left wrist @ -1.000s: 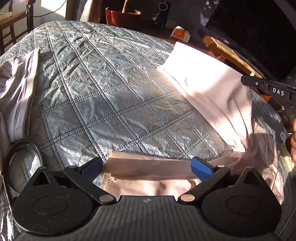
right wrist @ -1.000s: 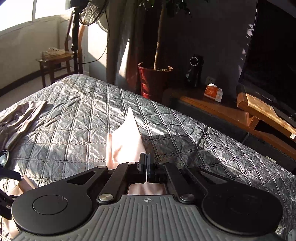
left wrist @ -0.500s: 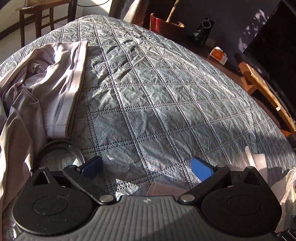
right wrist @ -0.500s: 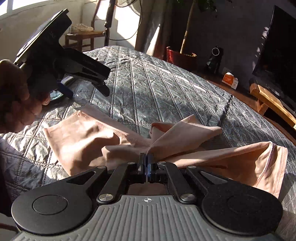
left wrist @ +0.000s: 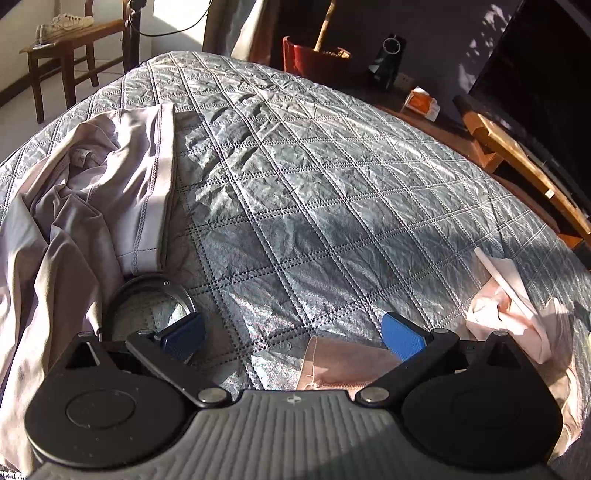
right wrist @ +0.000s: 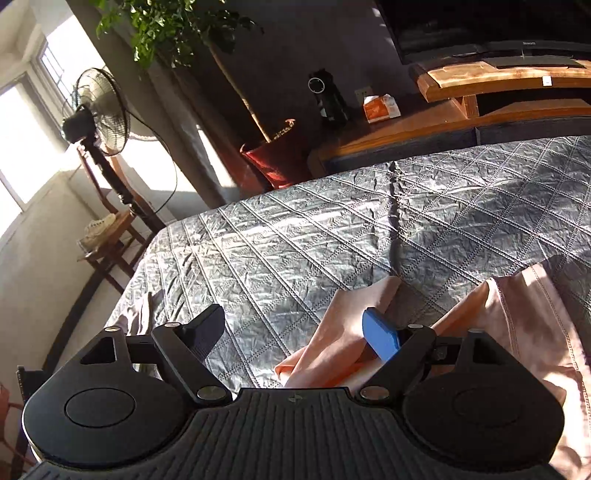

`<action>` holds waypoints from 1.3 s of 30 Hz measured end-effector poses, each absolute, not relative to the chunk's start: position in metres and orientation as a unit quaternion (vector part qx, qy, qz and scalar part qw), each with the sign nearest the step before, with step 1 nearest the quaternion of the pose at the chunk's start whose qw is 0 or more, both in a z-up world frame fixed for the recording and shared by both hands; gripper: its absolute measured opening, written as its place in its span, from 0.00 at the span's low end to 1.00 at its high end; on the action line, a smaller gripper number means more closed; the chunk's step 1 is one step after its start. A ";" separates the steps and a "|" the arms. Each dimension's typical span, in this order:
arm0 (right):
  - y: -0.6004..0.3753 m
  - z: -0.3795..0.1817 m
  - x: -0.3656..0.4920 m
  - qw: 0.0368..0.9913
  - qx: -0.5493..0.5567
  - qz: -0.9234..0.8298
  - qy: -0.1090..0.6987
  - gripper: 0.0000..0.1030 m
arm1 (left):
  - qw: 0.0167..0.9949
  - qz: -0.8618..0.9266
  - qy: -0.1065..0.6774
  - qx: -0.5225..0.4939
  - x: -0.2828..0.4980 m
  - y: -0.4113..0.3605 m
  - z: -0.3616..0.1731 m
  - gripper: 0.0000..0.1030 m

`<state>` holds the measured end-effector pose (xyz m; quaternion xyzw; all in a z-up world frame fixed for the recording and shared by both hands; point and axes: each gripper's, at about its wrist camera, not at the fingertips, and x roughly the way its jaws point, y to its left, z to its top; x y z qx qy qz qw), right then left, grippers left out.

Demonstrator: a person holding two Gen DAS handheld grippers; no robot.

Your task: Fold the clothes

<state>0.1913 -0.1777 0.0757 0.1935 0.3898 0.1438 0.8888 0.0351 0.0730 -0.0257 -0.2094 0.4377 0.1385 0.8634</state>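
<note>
My right gripper (right wrist: 301, 334) was pinching the peach-pink cotton garment (right wrist: 332, 343) half a second ago; now its jaws are spread and the cloth lies bunched on the grey quilted bedspread (right wrist: 332, 236) — dropped, I'd guess, to re-grip. My left gripper (left wrist: 293, 334) is spread too, holding nothing — the mauve stitched garment (left wrist: 92, 192) waits beside it.

No readable text (TV (right wrist: 491, 22) logo blurred)

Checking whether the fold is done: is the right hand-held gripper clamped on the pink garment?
No: the right hand-held gripper has its jaws spread wide, and the pink garment lies loose on the quilt.
</note>
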 end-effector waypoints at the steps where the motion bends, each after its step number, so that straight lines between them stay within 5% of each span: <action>1: -0.176 0.076 0.207 0.889 0.170 0.129 0.406 0.74 | 0.863 0.139 0.438 -0.210 0.036 0.074 -0.027 0.99; 2: -0.165 0.075 0.223 0.893 0.120 0.095 0.424 0.57 | 0.864 0.140 0.436 -0.210 0.038 0.074 -0.027 0.99; 12: -0.075 0.012 0.264 0.849 -0.091 0.096 0.511 0.49 | 0.860 0.139 0.429 -0.238 0.043 0.080 -0.028 0.99; 13: -0.076 0.006 0.265 0.847 -0.094 0.090 0.516 0.42 | 0.861 0.137 0.428 -0.238 0.043 0.080 -0.028 0.99; 14: -0.076 0.000 0.267 0.845 -0.097 0.083 0.520 0.16 | 0.862 0.136 0.426 -0.239 0.043 0.080 -0.028 0.99; 16: -0.082 0.003 0.263 0.859 -0.092 0.079 0.498 0.04 | 0.862 0.135 0.424 -0.244 0.041 0.082 -0.027 0.99; 25: -0.118 0.078 0.205 0.917 0.063 0.138 0.368 0.02 | 0.859 0.142 0.418 -0.260 0.032 0.087 -0.026 0.99; 39: -0.040 0.028 0.086 0.872 0.021 0.252 0.419 0.03 | 0.878 0.184 0.359 -0.258 -0.010 0.094 0.004 0.98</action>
